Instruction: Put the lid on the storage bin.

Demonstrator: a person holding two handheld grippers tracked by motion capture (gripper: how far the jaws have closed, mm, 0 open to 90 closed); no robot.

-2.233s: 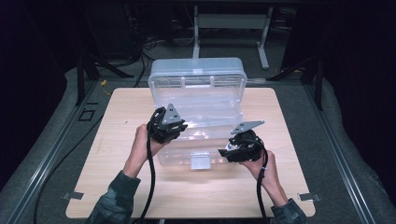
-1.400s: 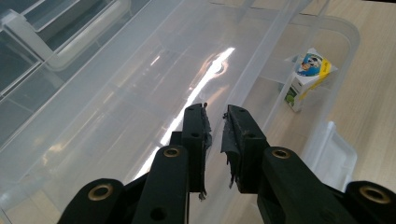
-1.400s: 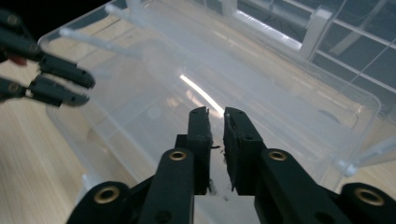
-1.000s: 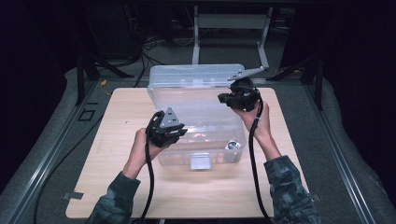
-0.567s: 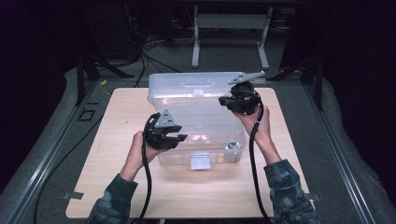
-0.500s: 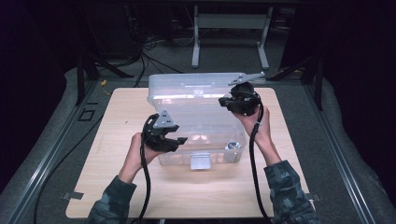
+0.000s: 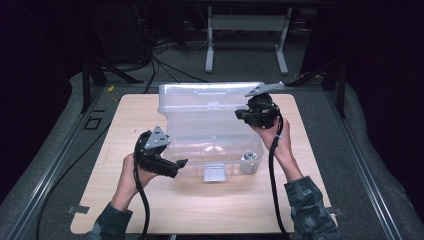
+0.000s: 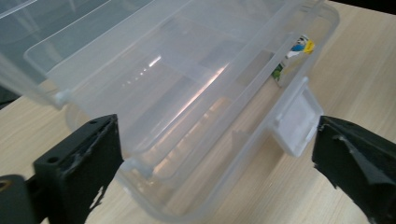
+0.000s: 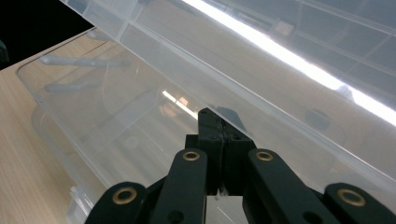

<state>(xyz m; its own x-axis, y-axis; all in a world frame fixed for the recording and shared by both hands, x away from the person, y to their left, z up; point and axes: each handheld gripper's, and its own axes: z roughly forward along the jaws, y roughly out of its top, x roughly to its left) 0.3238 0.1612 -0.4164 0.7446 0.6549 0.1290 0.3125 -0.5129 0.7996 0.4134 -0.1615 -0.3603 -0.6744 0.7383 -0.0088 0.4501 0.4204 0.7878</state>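
Pale wood: counter [image 7: 150, 120], light grained board with rounded corners, bare around the box.
Clear plastic: storage box [image 7: 215, 145], standing mid-counter, near the far edge; white latch tab [image 7: 214, 173] on the near wall.
Lid: translucent lid [image 7: 210, 97], raised and tilted up over the box's far side.
Inside box: small coloured item [image 8: 294, 51] at one end, too blurred to name.
Left claw [image 7: 172, 167]: spread wide, held just off the box's near left corner; in the left gripper view, jaws flanking the near wall and latch, touching neither.
Right claw [image 7: 245, 114]: pinched tight on the lid's edge at the right far corner.
Surround: grey floor mat [image 7: 65, 135] ringing the counter.
Room: dark, with cables [image 7: 165, 55] on the floor and a grey metal stand [image 7: 245, 30] beyond.
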